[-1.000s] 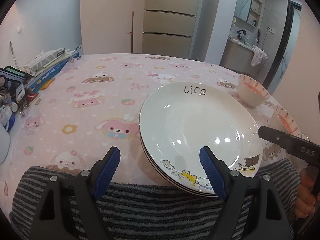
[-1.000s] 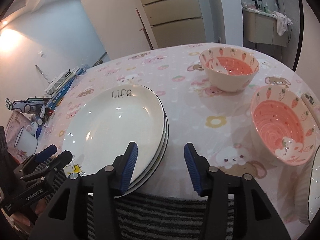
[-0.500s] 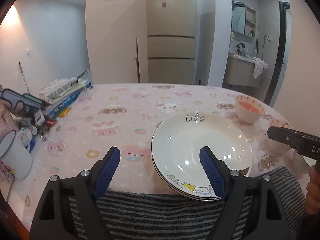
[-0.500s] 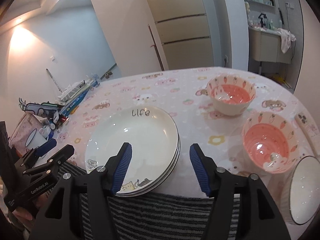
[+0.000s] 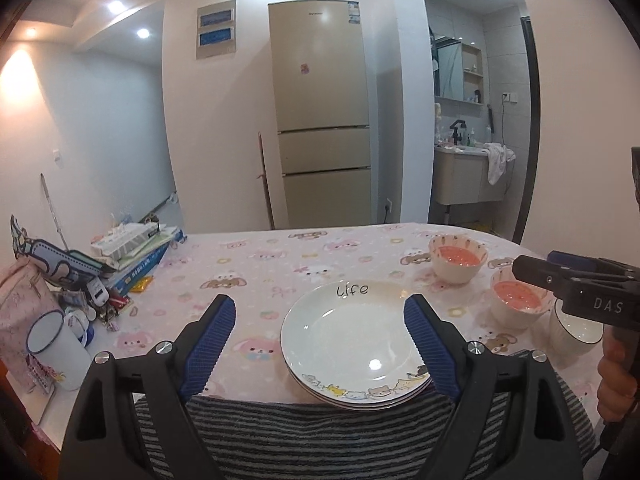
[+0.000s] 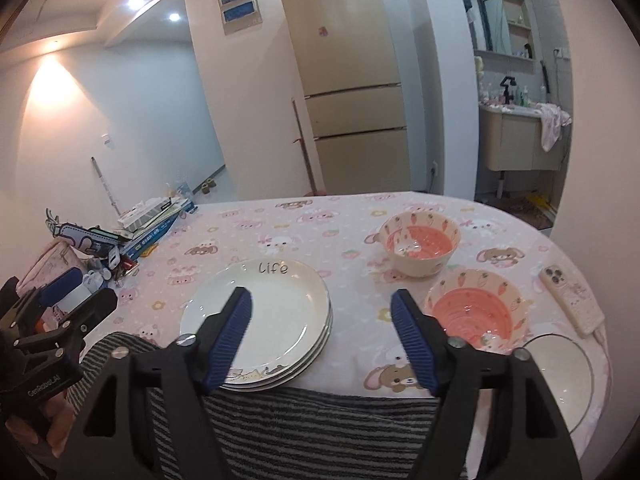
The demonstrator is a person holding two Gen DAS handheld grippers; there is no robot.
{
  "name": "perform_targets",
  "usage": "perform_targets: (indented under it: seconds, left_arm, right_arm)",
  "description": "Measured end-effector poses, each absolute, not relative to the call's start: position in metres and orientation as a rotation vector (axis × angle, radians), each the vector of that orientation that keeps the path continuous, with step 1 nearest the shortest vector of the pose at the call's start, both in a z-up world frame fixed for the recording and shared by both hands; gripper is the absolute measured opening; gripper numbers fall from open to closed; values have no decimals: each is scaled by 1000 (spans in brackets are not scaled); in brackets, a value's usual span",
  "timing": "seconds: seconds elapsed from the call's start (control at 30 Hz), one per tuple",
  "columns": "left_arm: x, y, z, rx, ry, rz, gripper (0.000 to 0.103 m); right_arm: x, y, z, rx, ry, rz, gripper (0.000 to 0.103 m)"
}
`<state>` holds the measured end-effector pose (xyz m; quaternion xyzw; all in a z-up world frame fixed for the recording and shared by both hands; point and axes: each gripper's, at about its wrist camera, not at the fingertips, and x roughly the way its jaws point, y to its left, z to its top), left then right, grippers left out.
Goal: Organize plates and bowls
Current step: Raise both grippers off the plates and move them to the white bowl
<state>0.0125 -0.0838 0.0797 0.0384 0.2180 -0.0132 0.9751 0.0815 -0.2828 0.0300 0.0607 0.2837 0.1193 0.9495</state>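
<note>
I am holding my left gripper [image 5: 320, 344] up over the near edge of the table [image 5: 280, 264], and its two blue fingers [image 5: 210, 344] are standing wide apart with nothing between them. They have just been opening a little more. In the left view the stack of plates [image 5: 348, 340] is sitting on the pink cloth at about 6 o'clock, with the word "Life" on the far rim of the top plate and little animals on the near rim. The near edge of the stack is resting over a striped towel [image 5: 304, 432]. I am holding my right gripper [image 6: 320, 338] up as well, and its jaws have just been opening; they are standing apart and holding nothing. In the right view the plates are lying at about 7 o'clock, behind the left blue finger. The far pink bowl [image 6: 418, 246] is sitting at about 2 o'clock, and the near pink bowl [image 6: 474, 310] is sitting at about 4 o'clock, just behind the right blue finger. The two bowls are near each other, but I cannot tell if they are touching. A white bowl [image 6: 560, 380] with a dark rim is sitting at about 4 o'clock, at the near edge of the table just beside the near pink bowl. A phone [image 6: 570, 300] is lying at about 3 o'clock near the table's edge. A fridge [image 5: 320, 120] is standing at 12 o'clock behind the table.
</note>
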Motion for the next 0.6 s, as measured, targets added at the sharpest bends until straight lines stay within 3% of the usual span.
perform_targets:
  seconds: [0.07,0.13,0.6]
  left_arm:
    - [8,-91,83,93,409,-30,103]
    - [2,-94,85,93,368,-48,103]
    - [8,-138,99,45,373,-160,103]
  right_arm:
    - [76,-288,35,133,549,227,90]
    - [70,-295,39,149,517,217,99]
    - [26,-341,63,71,330,55,102]
